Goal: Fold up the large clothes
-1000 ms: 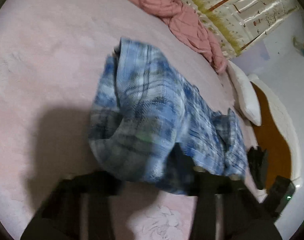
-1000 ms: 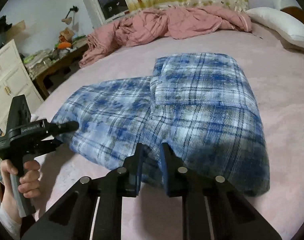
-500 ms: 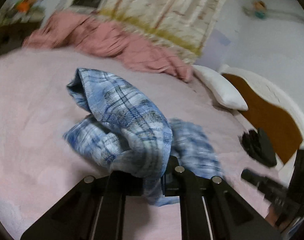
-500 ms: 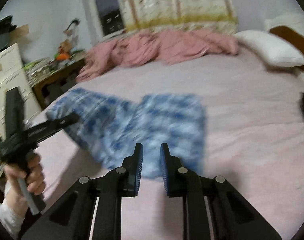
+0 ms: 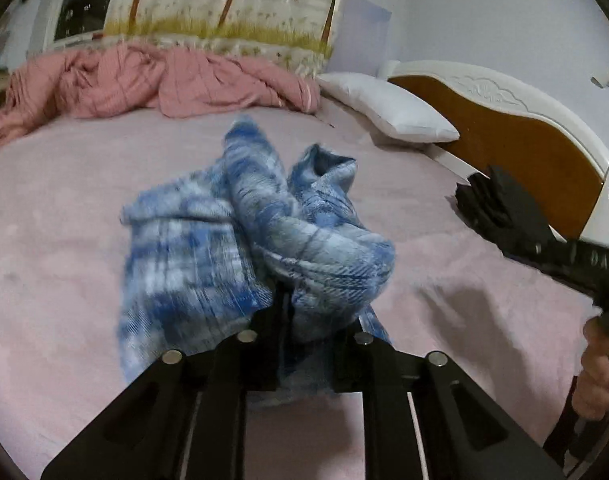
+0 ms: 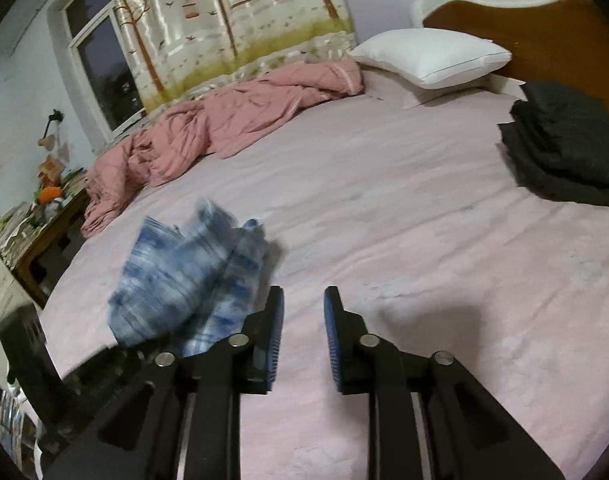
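Note:
A blue plaid garment (image 5: 240,248) hangs bunched from my left gripper (image 5: 300,316), which is shut on its cloth above the pink bed (image 5: 64,240). In the right wrist view the same garment (image 6: 192,280) shows blurred at the lower left, held up by the left gripper's black body (image 6: 56,380). My right gripper (image 6: 303,334) is open and empty over the pink sheet (image 6: 424,240), to the right of the garment. The right gripper's body (image 5: 576,260) shows at the right edge of the left wrist view.
A folded stack of dark clothes (image 6: 564,148) lies near the headboard (image 6: 524,12). A white pillow (image 6: 428,56) and a crumpled pink quilt (image 6: 224,132) lie along the far side. A cluttered side table (image 6: 36,220) stands beyond the bed's left edge.
My left gripper lifted the plaid garment off the bed, and it went from folded flat to bunched and hanging. My right gripper let go of it, drew back and opened wider.

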{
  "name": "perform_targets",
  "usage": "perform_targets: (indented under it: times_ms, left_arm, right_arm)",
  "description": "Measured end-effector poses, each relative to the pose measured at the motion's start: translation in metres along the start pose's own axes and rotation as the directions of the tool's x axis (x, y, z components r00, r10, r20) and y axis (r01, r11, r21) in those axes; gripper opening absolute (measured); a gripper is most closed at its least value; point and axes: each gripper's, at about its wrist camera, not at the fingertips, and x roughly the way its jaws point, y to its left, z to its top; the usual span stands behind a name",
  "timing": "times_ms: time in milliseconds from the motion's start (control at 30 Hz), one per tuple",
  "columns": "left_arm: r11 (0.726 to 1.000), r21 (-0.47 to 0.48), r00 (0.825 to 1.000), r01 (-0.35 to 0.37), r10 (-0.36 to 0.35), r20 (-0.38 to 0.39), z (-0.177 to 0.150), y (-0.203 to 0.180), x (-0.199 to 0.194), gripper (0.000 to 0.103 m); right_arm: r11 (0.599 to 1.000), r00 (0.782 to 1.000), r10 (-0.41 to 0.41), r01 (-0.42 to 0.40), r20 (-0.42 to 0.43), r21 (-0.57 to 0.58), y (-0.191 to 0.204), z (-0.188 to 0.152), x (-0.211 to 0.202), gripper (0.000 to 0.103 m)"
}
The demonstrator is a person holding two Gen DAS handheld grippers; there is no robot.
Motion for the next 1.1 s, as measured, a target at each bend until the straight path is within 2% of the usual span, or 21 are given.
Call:
perform_targets:
  times_ms: [67,133,200,267,367,467,533,600,667,700,733,767,833,900,933,967,1033,1100]
  left_arm:
    - [0.998,0.056,0.999,-0.003,0.001,0.034,-0.005,-0.008,-0.009,0.024]
    - [0.996,0.086,0.999,0.021,-0.025,0.045,-0.007,-0.017,-0.018,0.046]
    - [0.993,0.091,0.995,0.069,-0.076,0.072,-0.010,-0.021,-0.033,0.054]
    - [0.987,0.117,0.987,0.107,-0.120,0.107,-0.015,-0.026,-0.050,0.054]
    - [0.986,0.138,0.983,0.093,-0.113,0.146,-0.018,-0.024,-0.069,0.054]
    - [0.996,0.086,0.976,0.016,-0.034,0.214,-0.018,-0.007,-0.085,0.055]
    - [0.999,0.027,0.972,-0.027,0.020,0.236,-0.013,0.014,-0.086,0.059]
    - [0.996,-0.017,0.973,-0.091,0.092,0.211,-0.008,0.034,-0.077,0.060]
    - [0.984,-0.042,0.973,-0.172,0.176,0.148,-0.007,0.052,-0.062,0.061]
    - [0.981,-0.049,0.975,-0.188,0.192,0.109,-0.007,0.058,-0.052,0.061]
    - [0.980,-0.057,0.978,-0.192,0.196,0.075,-0.012,0.065,-0.044,0.061]
    - [0.981,-0.075,0.983,-0.181,0.183,0.031,-0.016,0.071,-0.034,0.061]
    - [0.984,-0.120,0.991,-0.131,0.131,-0.015,-0.025,0.076,-0.024,0.061]
    - [0.985,-0.159,0.997,-0.073,0.067,-0.046,-0.030,0.079,-0.017,0.061]
    - [0.985,-0.161,0.997,-0.064,0.055,-0.061,-0.031,0.079,-0.015,0.061]
    - [0.985,-0.153,0.995,-0.077,0.066,-0.079,-0.031,0.077,-0.012,0.062]
    - [0.985,-0.148,0.990,-0.088,0.070,-0.124,-0.031,0.078,-0.004,0.062]
    - [0.985,-0.159,0.992,-0.072,0.054,-0.116,-0.031,0.079,-0.004,0.062]
  right_arm:
    - [1.000,1.000,-0.007,0.007,-0.002,0.000,-0.002,0.000,0.003,0.029]
    - [1.000,1.000,-0.008,0.008,-0.018,0.000,-0.002,-0.002,0.010,0.029]
    - [1.000,1.000,-0.010,0.010,-0.029,-0.001,-0.002,-0.004,0.013,0.029]
    - [1.000,1.000,-0.016,0.016,-0.026,-0.006,0.000,-0.006,0.016,0.029]
    - [0.999,0.999,-0.035,0.034,0.042,0.011,0.002,-0.011,0.006,0.029]
    - [1.000,0.997,0.020,-0.020,0.074,-0.007,0.010,-0.013,0.000,0.029]
    - [0.997,0.995,0.066,-0.064,0.078,-0.035,0.020,-0.012,-0.002,0.029]
    - [0.992,0.992,0.103,-0.096,0.079,-0.080,0.036,-0.011,-0.004,0.029]
    - [0.983,0.989,0.127,-0.117,0.072,-0.139,0.058,-0.009,-0.002,0.032]
    - [0.977,0.988,0.139,-0.127,0.059,-0.171,0.072,-0.008,0.003,0.034]
    - [0.972,0.987,0.151,-0.139,0.049,-0.189,0.081,-0.007,0.006,0.044]
    - [0.963,0.984,0.175,-0.164,0.032,-0.216,0.095,-0.007,0.011,0.050]
    - [0.939,0.974,0.226,-0.218,-0.001,-0.264,0.123,-0.006,0.024,0.051]
    - [0.932,0.977,0.212,-0.205,-0.009,-0.300,0.140,-0.003,0.038,0.051]
    - [0.936,0.987,0.160,-0.155,-0.009,-0.316,0.151,0.003,0.052,0.051]
    - [0.937,0.989,0.146,-0.143,-0.014,-0.317,0.155,0.009,0.061,0.051]
    - [0.936,0.978,0.190,-0.207,-0.085,-0.285,0.160,0.028,0.081,0.051]
    - [0.937,0.969,0.183,-0.223,-0.164,-0.270,0.166,0.040,0.099,0.051]
